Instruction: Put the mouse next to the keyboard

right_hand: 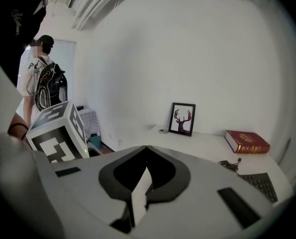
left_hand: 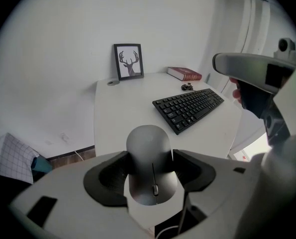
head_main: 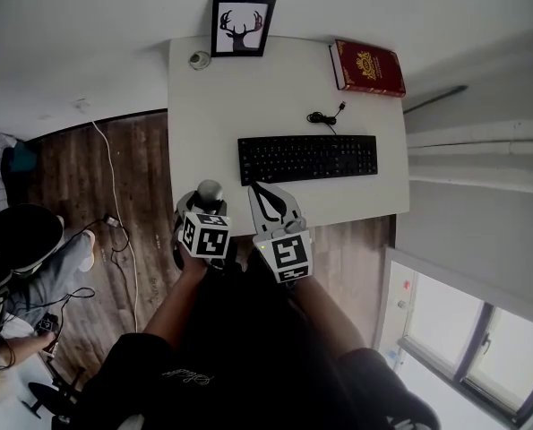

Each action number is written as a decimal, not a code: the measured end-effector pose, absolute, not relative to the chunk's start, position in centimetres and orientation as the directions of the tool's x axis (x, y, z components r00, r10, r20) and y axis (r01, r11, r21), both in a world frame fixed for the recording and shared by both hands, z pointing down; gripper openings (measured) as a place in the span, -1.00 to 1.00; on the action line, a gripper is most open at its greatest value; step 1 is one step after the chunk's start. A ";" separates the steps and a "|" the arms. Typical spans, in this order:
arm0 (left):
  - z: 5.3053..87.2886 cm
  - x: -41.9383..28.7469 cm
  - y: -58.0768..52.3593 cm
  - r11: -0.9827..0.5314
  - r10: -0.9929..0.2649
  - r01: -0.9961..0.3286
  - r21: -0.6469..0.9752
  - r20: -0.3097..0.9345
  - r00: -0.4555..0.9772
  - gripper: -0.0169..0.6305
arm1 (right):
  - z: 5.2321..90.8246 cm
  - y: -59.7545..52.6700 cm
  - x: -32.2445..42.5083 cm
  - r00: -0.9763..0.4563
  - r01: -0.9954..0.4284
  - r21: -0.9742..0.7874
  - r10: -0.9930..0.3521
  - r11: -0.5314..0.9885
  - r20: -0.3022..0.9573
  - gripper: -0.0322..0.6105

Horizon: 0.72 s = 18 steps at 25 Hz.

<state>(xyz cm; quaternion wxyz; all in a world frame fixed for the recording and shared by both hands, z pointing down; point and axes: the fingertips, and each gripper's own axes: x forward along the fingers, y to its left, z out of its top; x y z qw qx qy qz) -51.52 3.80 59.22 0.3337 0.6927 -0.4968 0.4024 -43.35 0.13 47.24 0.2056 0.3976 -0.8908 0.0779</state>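
A grey mouse (head_main: 210, 189) is clamped between the black pads of my left gripper (head_main: 209, 197), held above the front left edge of the white desk (head_main: 203, 124). In the left gripper view the mouse (left_hand: 148, 158) stands up between the jaws with its wheel facing the camera. The black keyboard (head_main: 307, 158) lies in the middle of the desk, to the right of and beyond the mouse, and shows as the keyboard (left_hand: 189, 108) ahead. My right gripper (head_main: 257, 188) hovers at the keyboard's near left corner, its jaws shut tip to tip with nothing between them (right_hand: 147, 148).
A framed deer picture (head_main: 242, 25), a small round object (head_main: 199, 59), a red book (head_main: 367, 67) and a coiled black cable (head_main: 323, 116) sit at the back of the desk. A person with a backpack (right_hand: 44, 83) stands to the left. Cables trail on the wooden floor (head_main: 114, 222).
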 end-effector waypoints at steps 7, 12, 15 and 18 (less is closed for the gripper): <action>58.6 -50.8 3.3 -0.289 -0.433 -0.957 0.038 0.886 0.166 -0.07 | 47.6 -0.9 -42.5 -0.619 -0.724 0.018 -0.662 0.689 0.423 -0.84; 58.6 -48.9 2.6 -0.256 -0.439 -0.966 0.033 0.887 0.146 -0.07 | 48.2 -2.2 -40.7 -0.650 -0.696 0.011 -0.637 0.718 0.415 -0.84; 58.7 -47.6 2.3 -0.224 -0.434 -0.974 0.026 0.892 0.124 -0.07 | 48.2 -3.3 -39.4 -0.673 -0.674 0.002 -0.615 0.739 0.410 -0.84; 58.6 -46.3 2.0 -0.172 -0.432 -0.985 0.021 0.897 0.095 -0.07 | 47.9 -4.1 -38.3 -0.709 -0.633 -0.002 -0.579 0.774 0.403 -0.84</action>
